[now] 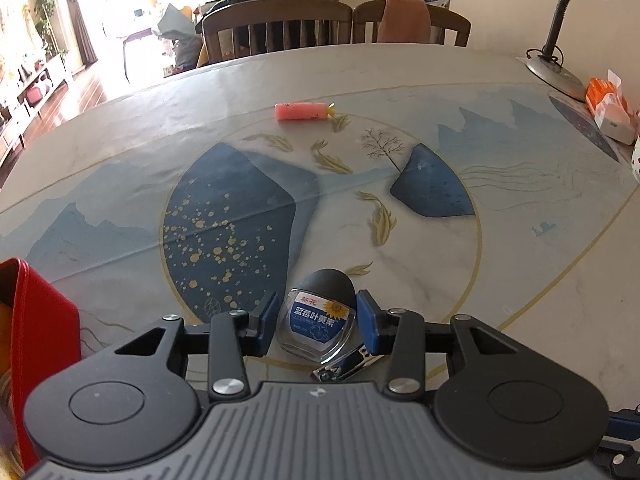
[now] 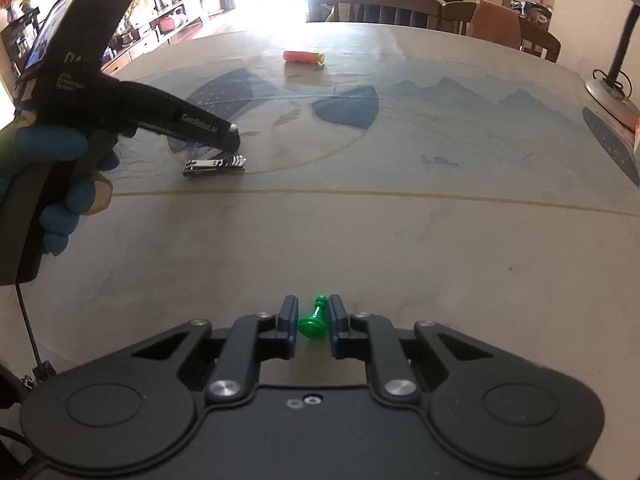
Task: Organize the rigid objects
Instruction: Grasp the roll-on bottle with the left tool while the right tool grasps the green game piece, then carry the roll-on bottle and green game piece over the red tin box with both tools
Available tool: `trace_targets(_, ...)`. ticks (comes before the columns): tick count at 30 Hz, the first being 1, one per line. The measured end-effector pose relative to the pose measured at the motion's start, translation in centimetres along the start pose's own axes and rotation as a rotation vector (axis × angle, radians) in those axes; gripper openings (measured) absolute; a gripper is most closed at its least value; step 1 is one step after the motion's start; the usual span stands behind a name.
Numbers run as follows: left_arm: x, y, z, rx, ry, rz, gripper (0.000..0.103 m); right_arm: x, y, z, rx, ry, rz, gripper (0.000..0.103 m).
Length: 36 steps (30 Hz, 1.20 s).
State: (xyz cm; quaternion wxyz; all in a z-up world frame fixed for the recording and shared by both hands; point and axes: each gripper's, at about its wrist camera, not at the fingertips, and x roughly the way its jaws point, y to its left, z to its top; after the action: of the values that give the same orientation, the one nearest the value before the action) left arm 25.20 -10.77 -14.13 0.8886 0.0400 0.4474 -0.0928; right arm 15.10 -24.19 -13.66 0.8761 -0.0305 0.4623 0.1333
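In the left wrist view my left gripper (image 1: 316,322) stands around a small clear glass bottle (image 1: 318,322) with a black cap and a blue label; the jaws sit close on both sides with small gaps. A metal nail clipper (image 1: 344,364) lies just below the right finger. In the right wrist view my right gripper (image 2: 314,322) stands around a green chess pawn (image 2: 314,320); the right finger touches it and a gap shows on the left. The left gripper body (image 2: 120,104) and the nail clipper (image 2: 214,167) show at left. A pink tube (image 1: 302,111) lies far across the table (image 1: 480,280).
A red box (image 1: 36,344) stands at the left edge. A desk lamp (image 1: 560,40) and an orange packet (image 1: 608,100) sit at the far right. Two wooden chairs (image 1: 276,28) stand behind the table. The tablecloth has a blue mountain and fish print.
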Motion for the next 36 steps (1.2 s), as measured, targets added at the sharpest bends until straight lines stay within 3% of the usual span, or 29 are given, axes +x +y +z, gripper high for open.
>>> trace_targets(19,-6.7,3.9,0.1,-0.1,-0.03,-0.041,0.041,-4.5,2.8,2.9,0.03,-0.123,0.054,0.014)
trace_targets(36,-14.4,10.8,-1.5,-0.201,-0.11,-0.009,0.041,-6.8,10.4,6.6,-0.062,-0.218,0.158,0.014)
